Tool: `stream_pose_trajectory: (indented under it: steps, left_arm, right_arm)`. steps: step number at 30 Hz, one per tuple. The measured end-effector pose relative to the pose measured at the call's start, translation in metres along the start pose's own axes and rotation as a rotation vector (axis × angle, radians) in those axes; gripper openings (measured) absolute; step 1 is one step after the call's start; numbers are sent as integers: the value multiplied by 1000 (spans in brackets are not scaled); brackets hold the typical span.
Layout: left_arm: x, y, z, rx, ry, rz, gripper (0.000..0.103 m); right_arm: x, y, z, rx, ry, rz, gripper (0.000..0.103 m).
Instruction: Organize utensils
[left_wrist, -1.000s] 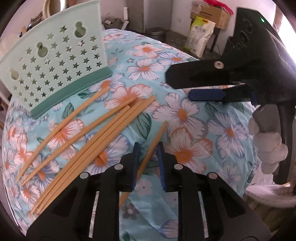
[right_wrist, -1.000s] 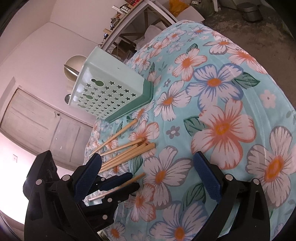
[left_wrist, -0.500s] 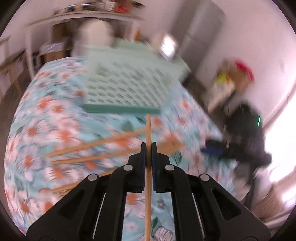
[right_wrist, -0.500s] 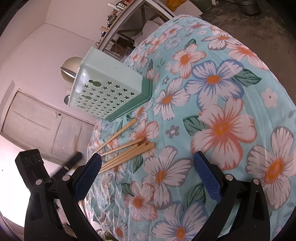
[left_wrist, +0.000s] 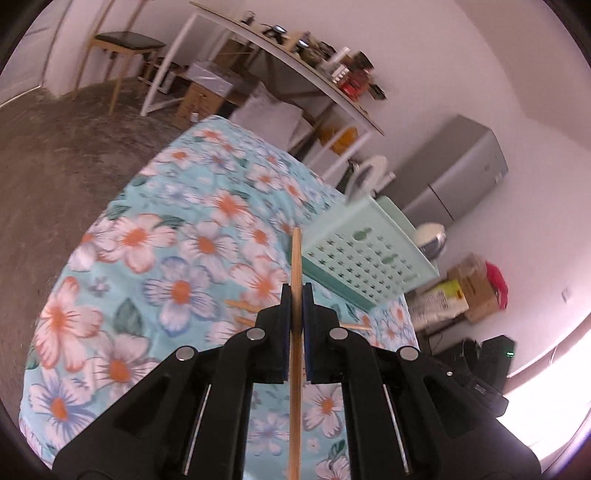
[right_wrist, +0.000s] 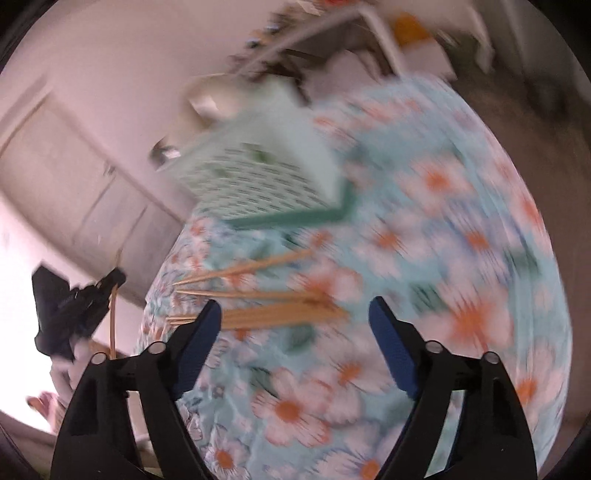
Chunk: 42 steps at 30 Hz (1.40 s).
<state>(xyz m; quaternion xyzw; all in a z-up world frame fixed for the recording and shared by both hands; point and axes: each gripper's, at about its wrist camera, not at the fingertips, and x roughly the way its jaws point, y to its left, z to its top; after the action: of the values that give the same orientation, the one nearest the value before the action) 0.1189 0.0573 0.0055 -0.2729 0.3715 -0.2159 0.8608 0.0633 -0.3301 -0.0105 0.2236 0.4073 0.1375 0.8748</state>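
My left gripper (left_wrist: 294, 295) is shut on a wooden chopstick (left_wrist: 296, 254) and holds it in the air above the flowered table; the stick points toward the mint green basket (left_wrist: 369, 254). From the right wrist view the left gripper (right_wrist: 110, 280) is at the far left with the chopstick (right_wrist: 112, 325) hanging from it. My right gripper (right_wrist: 295, 321) is open and empty above several chopsticks (right_wrist: 266, 291) lying on the cloth, in front of the basket (right_wrist: 266, 181). The right wrist view is blurred.
The table has a light blue flowered cloth (left_wrist: 166, 258). Behind it are a white shelf (left_wrist: 295, 59), a grey cabinet (left_wrist: 454, 173) and cardboard boxes (left_wrist: 472, 288). The floor (left_wrist: 55, 147) lies to the left.
My left gripper closed on one chopstick, lifted it off the cloth and swung toward the basket. My right gripper stayed open and moved over the remaining chopsticks.
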Motion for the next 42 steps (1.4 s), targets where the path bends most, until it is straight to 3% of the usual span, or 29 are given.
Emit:
stream_pose_trajectory:
  steps: [6,12,17,21,29,37,42]
  left_arm:
    - [-4,19,-1,-39,-30,24,5]
    - [-7,35,0,-60,-50,32,5]
    - [-4,49,4,-76,-57,30,5]
    - [-1,58,8,-93,-61,34,5]
    - [6,66,11,-97,-56,34,5]
    - [10,70,14,-97,-56,34,5]
    - [11,71,15,-99,-54,32,5]
  right_arm:
    - [45,99,22,-404,10,-47,60]
    - [103,154,23,-665,109,-55,33]
    - [142,180,19,-839,218,-38,22]
    - [165,190,14,-916,295,-26,18]
    - [185,195,7,-971,392,-4,18]
    - [211,203,5,-1024,437,0,18]
    - [213,207,8,-996,404,6,7]
